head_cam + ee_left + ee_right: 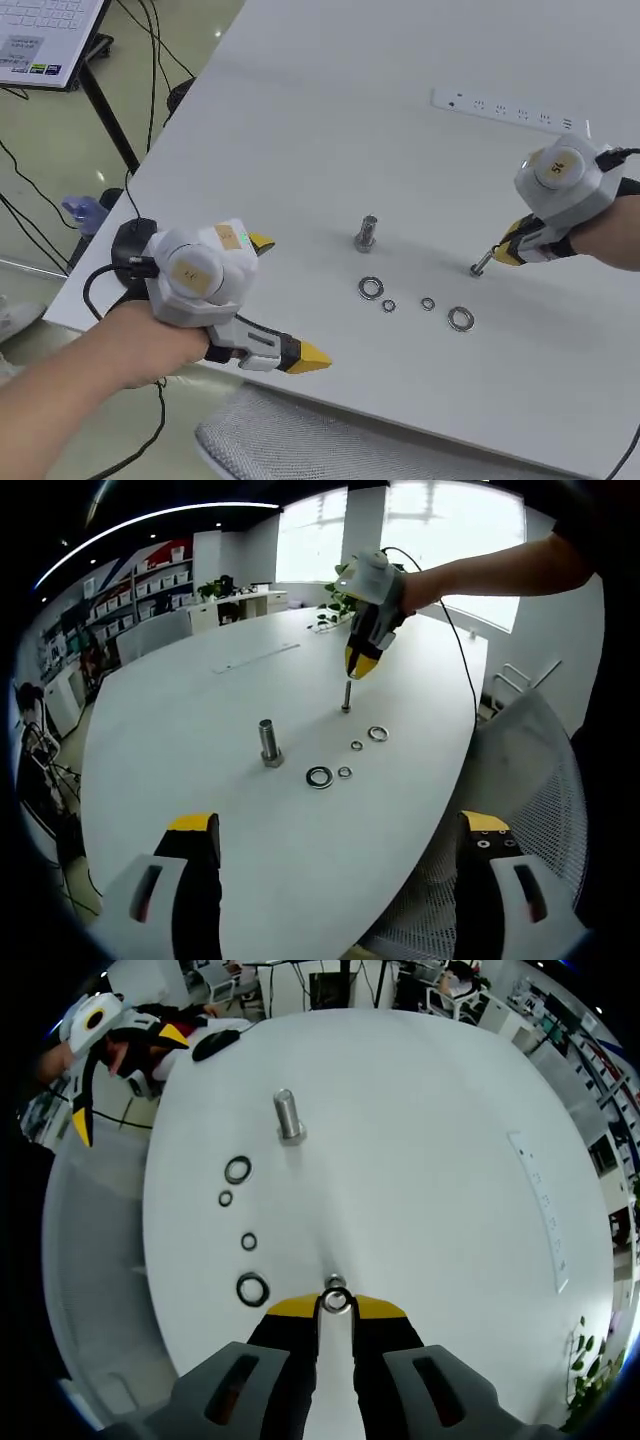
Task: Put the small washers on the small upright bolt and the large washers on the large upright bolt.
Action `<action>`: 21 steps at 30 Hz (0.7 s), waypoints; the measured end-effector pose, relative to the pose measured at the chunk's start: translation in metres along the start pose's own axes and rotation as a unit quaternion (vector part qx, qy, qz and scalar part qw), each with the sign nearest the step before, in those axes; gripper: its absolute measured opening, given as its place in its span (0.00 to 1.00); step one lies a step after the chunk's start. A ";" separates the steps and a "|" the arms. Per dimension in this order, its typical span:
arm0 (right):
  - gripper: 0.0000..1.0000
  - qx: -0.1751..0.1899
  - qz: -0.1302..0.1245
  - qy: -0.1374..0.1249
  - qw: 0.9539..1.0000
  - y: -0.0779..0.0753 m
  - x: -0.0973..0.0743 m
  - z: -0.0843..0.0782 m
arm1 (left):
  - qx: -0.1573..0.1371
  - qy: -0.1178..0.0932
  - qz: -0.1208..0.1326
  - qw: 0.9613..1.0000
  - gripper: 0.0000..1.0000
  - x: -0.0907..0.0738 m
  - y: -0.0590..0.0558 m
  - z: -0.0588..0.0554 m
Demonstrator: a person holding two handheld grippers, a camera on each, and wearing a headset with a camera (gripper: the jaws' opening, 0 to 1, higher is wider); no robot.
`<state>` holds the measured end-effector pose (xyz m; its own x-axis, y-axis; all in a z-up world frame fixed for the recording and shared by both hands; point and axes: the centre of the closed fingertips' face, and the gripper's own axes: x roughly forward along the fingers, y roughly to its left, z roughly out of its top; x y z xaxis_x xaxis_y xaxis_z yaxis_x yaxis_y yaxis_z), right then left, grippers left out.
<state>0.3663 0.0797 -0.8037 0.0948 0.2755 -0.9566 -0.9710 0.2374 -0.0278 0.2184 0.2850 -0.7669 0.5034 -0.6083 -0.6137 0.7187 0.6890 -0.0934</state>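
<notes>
- Two large washers (371, 288) (461, 319).
- Two small washers (388, 305) (427, 303).
- One large bolt (367, 232).
- One small bolt (481, 265).
- Two grippers: the left gripper (288, 299) and the right gripper (505, 253).
- One power strip (510, 110).
- One white table (300, 150).

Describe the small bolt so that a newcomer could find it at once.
On the white table, four washers lie in a row. Two bolts stand behind them. The small bolt is the thin one gripped by the right gripper; the large bolt stands free.

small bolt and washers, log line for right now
right gripper: shut on small bolt | left gripper: open, away from parts | large bolt: upright, bare | large washers, small washers: loose on table
</notes>
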 end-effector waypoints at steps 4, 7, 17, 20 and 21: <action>0.12 -0.003 0.002 0.005 1.000 0.001 0.004 0.001 | -0.001 -0.001 0.001 1.000 0.99 -0.001 0.001 -0.001; 0.12 -0.005 0.002 0.008 1.000 0.000 0.006 0.001 | -0.001 0.001 0.002 1.000 0.99 -0.002 0.002 -0.003; 0.12 -0.007 0.002 0.016 1.000 -0.001 0.010 -0.001 | -0.004 0.005 0.003 1.000 0.98 -0.005 0.002 -0.009; 0.12 -0.007 0.003 0.016 1.000 -0.001 0.011 0.000 | -0.006 0.005 0.004 1.000 0.98 -0.005 0.002 -0.009; 0.12 -0.010 0.003 0.017 1.000 -0.001 0.012 0.000 | -0.007 0.005 0.004 1.000 0.98 -0.005 0.003 -0.010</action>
<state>0.3687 0.0824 -0.8156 0.0825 0.2448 -0.9661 -0.9755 0.2182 -0.0280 0.2129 0.2938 -0.7714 0.5038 -0.5985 -0.6229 0.7080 0.6992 -0.0991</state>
